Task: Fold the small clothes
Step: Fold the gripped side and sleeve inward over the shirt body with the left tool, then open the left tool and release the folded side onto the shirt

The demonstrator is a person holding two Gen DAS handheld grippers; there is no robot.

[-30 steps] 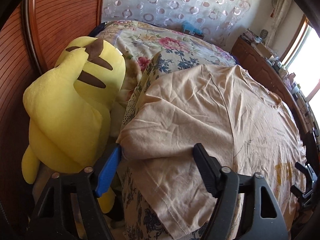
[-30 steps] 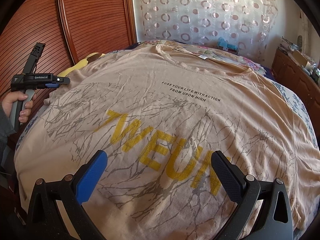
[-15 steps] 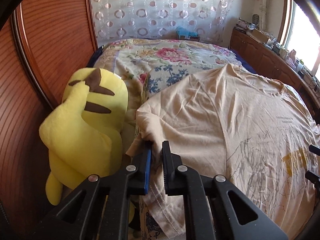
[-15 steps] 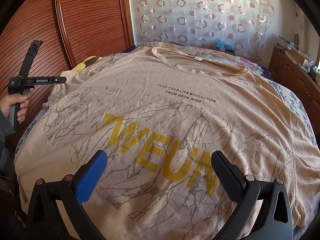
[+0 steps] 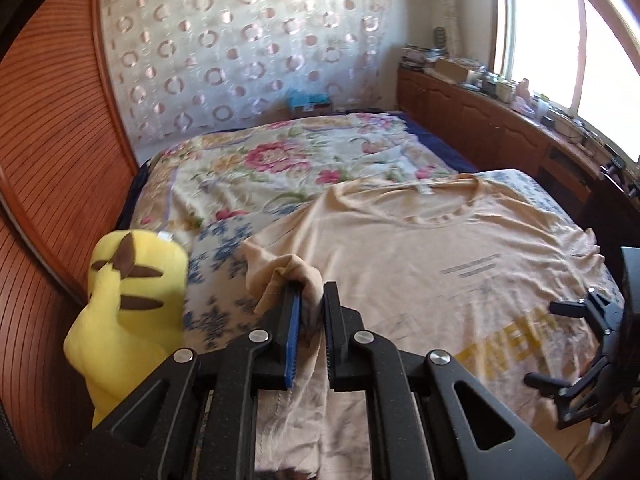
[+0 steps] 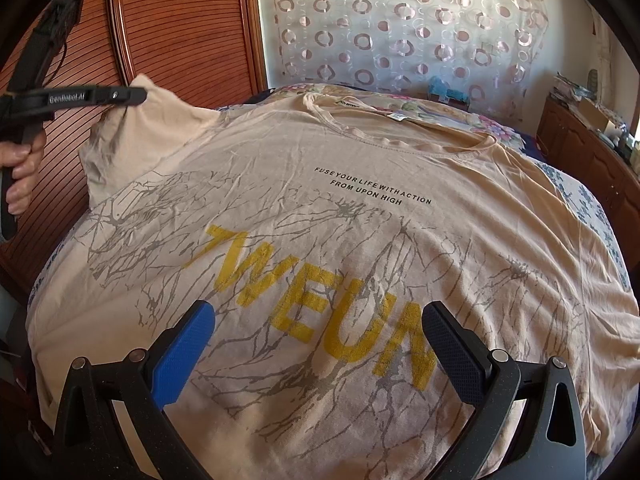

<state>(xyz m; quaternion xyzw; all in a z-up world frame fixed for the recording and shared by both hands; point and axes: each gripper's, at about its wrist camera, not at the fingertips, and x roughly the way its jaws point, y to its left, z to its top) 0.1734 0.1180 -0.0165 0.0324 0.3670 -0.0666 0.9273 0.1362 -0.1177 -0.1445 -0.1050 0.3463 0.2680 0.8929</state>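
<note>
Left gripper [image 5: 308,312]: jaws together, clamped on a bunch of sleeve [image 5: 294,276] from the beige T-shirt [image 6: 360,240], cloth lifted clear of the bed. Right gripper [image 6: 318,344]: jaws wide apart, holding nothing, hovering just above the yellow print near the hem, shirt body flat beneath and ahead of it. Rest of the shirt spread face up across the floral bedspread [image 5: 280,160], collar far ahead of the right gripper.

Likely trouble from here:

- Bunched grip. Sleeve cloth wadded between the left fingertips rather than pinched at 1 clean edge; probable crumpled, crooked fold once laid over.
- No anchor. With the right jaws open and off the fabric, any pull by the left gripper liable to drag the whole shirt sideways instead of hinging at a crease.
- Slip. Thin cotton, small bite; possible drop partway through the carry.
- Yellow plush toy [image 5: 132,300] just left of the left gripper, close enough for a brush or snag on a wide swing.
- Existing wrinkles under the right gripper likely trapped in the fold.
</note>
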